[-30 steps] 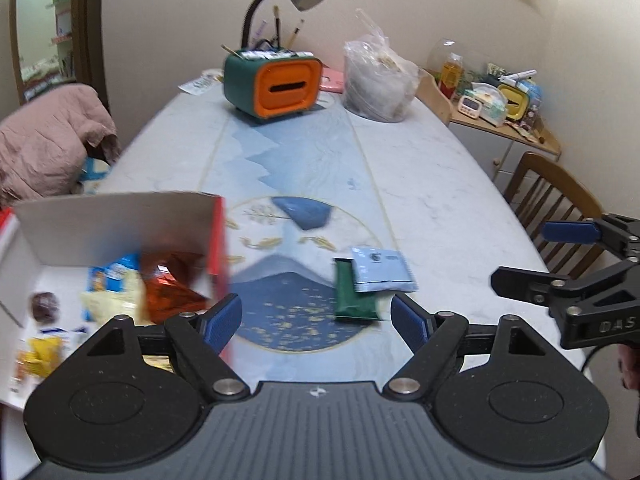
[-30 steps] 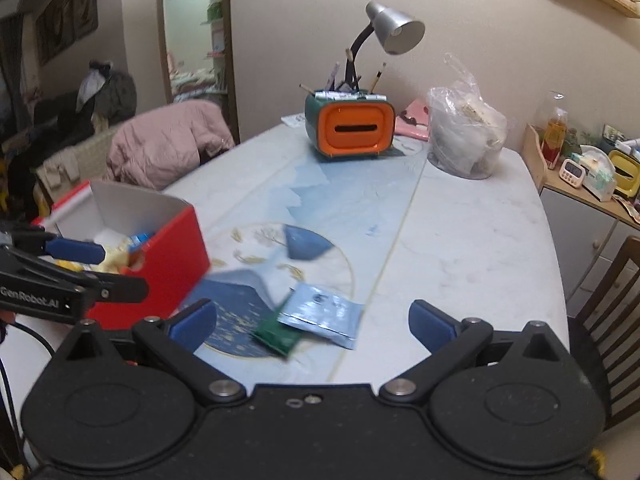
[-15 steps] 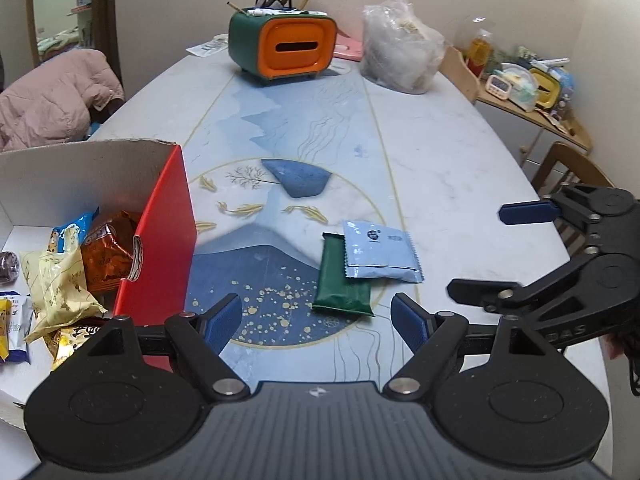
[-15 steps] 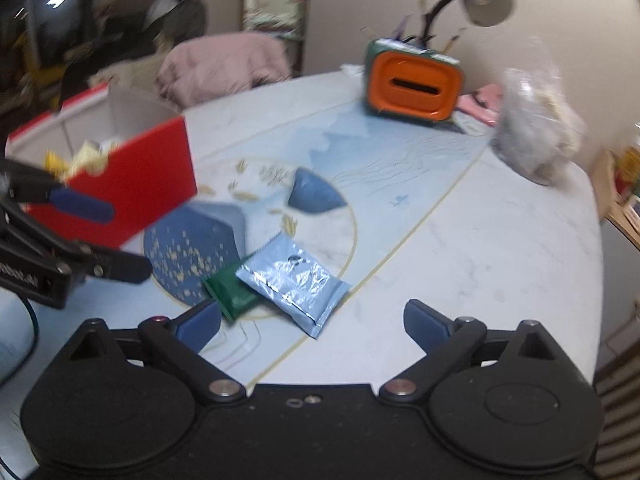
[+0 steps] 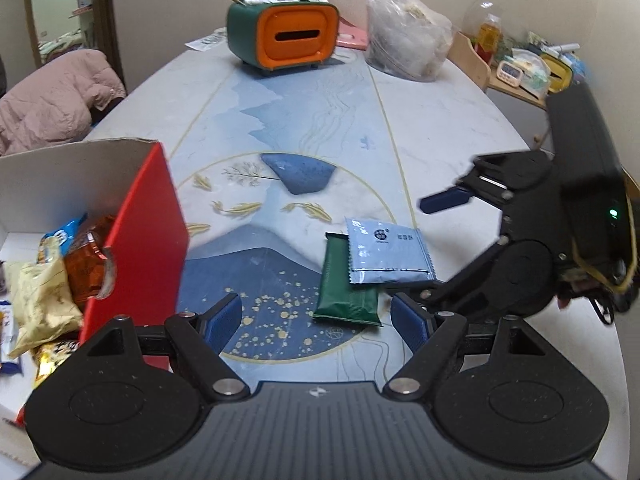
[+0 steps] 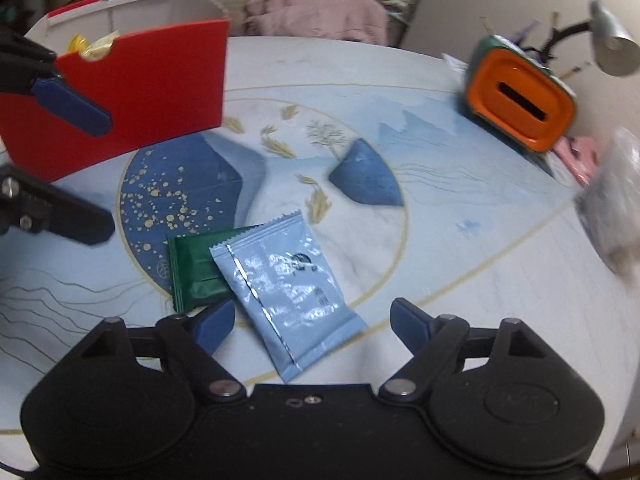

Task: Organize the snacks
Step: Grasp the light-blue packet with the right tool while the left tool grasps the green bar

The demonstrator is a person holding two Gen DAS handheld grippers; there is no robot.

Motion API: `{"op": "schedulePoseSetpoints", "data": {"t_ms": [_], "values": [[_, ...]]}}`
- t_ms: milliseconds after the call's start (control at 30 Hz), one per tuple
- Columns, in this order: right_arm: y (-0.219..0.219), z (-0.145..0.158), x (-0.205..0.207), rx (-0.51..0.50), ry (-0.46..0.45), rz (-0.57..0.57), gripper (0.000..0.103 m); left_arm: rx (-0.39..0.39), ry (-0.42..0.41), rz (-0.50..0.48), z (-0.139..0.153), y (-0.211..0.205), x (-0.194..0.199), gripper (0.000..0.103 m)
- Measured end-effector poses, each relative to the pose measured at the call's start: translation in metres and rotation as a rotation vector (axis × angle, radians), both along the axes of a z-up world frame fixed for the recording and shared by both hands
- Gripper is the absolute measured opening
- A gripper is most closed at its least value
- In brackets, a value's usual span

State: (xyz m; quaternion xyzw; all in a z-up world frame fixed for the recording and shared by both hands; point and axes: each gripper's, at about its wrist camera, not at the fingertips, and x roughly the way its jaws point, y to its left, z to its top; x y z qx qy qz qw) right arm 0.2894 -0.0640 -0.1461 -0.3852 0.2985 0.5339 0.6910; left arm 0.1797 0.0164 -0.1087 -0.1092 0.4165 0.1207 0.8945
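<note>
Since the earlier frames both grippers have come down closer to the table (image 5: pixel 440 128), and the two packets on it now fill more of each view; the right gripper has also rolled, so the room tilts in its camera.

In the left wrist view, the left gripper (image 5: pixel 316 316) hangs released, its blue pads wide apart with nothing between them. Just beyond the pads lies the green packet (image 5: pixel 344 280), and the light blue packet (image 5: pixel 386 252) lies partly over its right edge, both flat on the round printed pattern of the table. To the left stands the red box (image 5: pixel 144 232), open, with an orange packet (image 5: pixel 86 264) and a yellow packet (image 5: pixel 38 300) inside. The right gripper (image 5: pixel 432 248) reaches in from the right, one blue finger above the light blue packet, the other low beside it.

In the right wrist view, the right gripper (image 6: pixel 312 322) is closing, and the near end of the light blue packet (image 6: pixel 284 288) lies between its pads, which do not press on it. The green packet (image 6: pixel 194 272) pokes out from under it on the left. The red box (image 6: pixel 132 92) stands behind, with the left gripper (image 6: pixel 86 168) in front of it. An orange and green holder (image 6: pixel 520 100) stands far back.
</note>
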Motion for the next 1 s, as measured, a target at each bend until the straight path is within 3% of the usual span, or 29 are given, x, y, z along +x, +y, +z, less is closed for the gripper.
{"op": "schedulePoseSetpoints", "data": {"t_ms": [167,300,400,500,800,1000], "values": [[0.01,-0.008,0.007,-0.035,0.016,0.073,0.076,-0.002,0.016,-0.066,-0.008,-0.003,0.013,0.082],[0.011,-0.007,0.014,-0.025,0.094,0.085,0.061,-0.006,0.021,-0.123,-0.014,-0.007,0.024,0.081],[0.008,-0.006,0.017,-0.014,0.12,0.079,0.055,0.003,0.038,-0.14,-0.02,-0.005,0.032,0.082],[0.002,-0.004,0.024,0.021,0.166,0.019,0.049,0.011,0.065,-0.15,-0.029,-0.002,0.042,0.082],[-0.033,0.003,0.04,0.094,0.2,-0.214,0.048,0.067,0.108,-0.171,-0.051,-0.006,0.064,0.08],[-0.044,0.006,0.036,0.119,0.201,-0.281,0.048,0.08,0.106,-0.192,-0.055,-0.013,0.069,0.061]]}}
